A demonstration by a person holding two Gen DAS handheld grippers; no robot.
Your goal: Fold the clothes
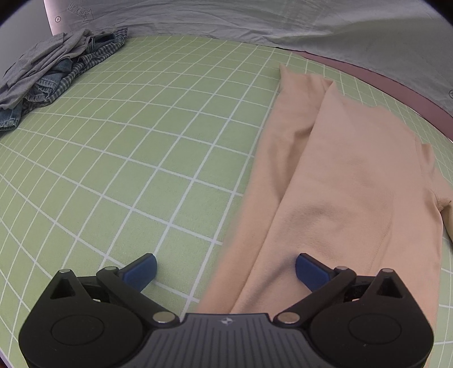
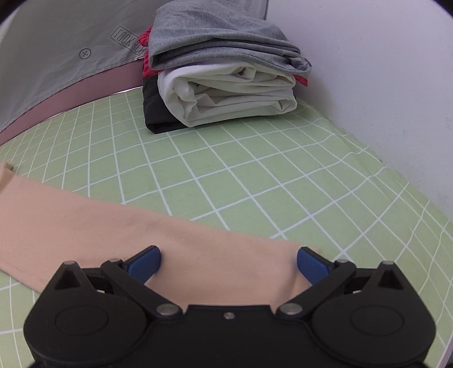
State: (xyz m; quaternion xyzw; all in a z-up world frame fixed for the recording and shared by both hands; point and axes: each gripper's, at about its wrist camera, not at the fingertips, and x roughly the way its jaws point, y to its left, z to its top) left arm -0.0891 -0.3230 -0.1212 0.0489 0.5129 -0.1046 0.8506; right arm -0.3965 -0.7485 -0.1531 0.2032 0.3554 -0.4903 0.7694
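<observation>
Grippers first, since they sit nearest to us in both views. We see the left gripper with its blue fingers spread wide and nothing pinched: one finger over the bare green grid mat, the other over the near end of the peach garment, whose left edge runs up between them. We see the right gripper spread just as wide, with a peach strip of the same garment passing under the gap; whether its pads touch the cloth we cannot tell.

Only the left wrist view shows us the garment's length: it lies flat on the mat with one layer folded over another along a long diagonal crease, its far end close to the mat's back edge. That view alone also shows the crumpled pile of grey, denim and checked clothes at the far left corner, well apart from the garment, with a broad open stretch of mat between them.

Only the right wrist view gives us the folded stack, grey over white over black with a red edge showing, at the far edge of the mat near the white wall. Open mat lies between the strip and the stack. A grey sheet rises behind the mat.
</observation>
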